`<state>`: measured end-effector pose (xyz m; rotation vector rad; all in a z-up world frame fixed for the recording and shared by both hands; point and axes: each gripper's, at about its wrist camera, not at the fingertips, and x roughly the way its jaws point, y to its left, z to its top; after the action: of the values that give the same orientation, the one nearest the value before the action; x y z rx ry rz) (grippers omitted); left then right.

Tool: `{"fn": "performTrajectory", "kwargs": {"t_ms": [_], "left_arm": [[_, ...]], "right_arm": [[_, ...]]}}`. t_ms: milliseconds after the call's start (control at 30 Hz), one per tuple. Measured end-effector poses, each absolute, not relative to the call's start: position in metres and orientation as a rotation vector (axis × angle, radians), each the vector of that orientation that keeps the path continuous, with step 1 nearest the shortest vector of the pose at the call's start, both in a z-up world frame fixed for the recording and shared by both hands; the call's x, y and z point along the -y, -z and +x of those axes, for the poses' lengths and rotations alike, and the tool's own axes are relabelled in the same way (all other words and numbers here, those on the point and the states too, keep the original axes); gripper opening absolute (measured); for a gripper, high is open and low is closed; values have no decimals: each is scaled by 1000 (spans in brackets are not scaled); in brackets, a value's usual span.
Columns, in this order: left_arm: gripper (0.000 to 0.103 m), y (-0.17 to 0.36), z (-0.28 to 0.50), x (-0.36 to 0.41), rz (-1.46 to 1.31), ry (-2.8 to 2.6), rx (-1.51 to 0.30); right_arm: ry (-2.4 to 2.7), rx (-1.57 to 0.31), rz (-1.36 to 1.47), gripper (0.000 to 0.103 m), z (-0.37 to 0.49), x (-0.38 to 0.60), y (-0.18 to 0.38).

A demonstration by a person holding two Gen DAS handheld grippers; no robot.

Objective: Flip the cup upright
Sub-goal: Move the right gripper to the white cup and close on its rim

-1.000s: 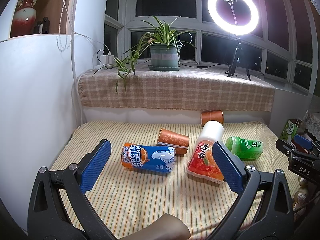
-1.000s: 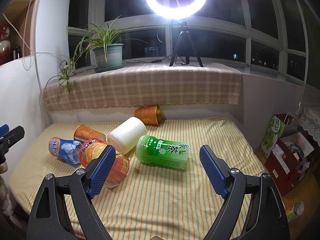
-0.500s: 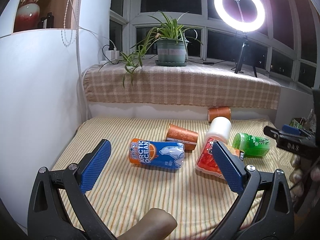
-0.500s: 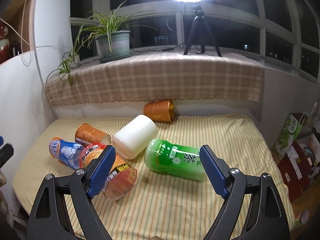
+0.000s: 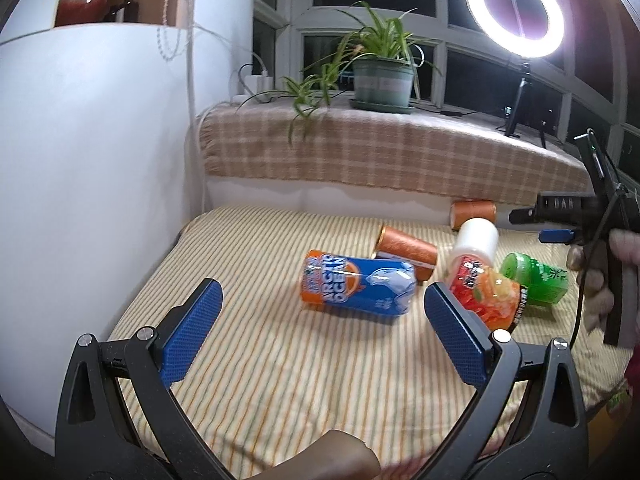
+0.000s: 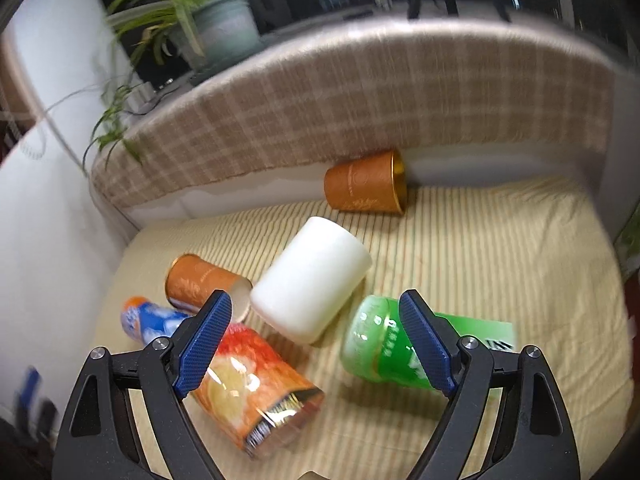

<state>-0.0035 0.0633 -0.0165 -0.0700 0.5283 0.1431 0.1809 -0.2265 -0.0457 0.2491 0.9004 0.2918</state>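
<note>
Approach step. Right tongs [image 6: 316, 338] spread wide, empty, at frame centre over toppled white cup [image 6: 311, 280]. Left tongs [image 5: 320, 332] likewise agape, idle. Next: descend, pinch cup.

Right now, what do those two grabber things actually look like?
Each is a black plastic frame with triangular cut-outs and silver screws. The left gripper and right gripper carry flat blue fingers with a dimpled grip texture. Seen from the left, the right one shows white lettering and a black cable.
</note>
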Motion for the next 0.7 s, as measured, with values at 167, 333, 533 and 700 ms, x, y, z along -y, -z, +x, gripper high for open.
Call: {"fn": "performTrajectory", "kwargs": {"t_ms": [167,333,533,700], "left_arm": [[102,20,-6,-73,-83,-165,-531],[102,23,-6,-78,-91,-174,-536],[102,26,-6,-82,-92,-179,-538],[102,26,-7,-91,-107,-201,-535]], "right_arm": [[-291,-993,332,86,210,229,51],[-293,-1086,345,86,232,222,57],[-293,-1162,376,85,249,207,66],[-277,-1234,436,76,260,202,81]]}}
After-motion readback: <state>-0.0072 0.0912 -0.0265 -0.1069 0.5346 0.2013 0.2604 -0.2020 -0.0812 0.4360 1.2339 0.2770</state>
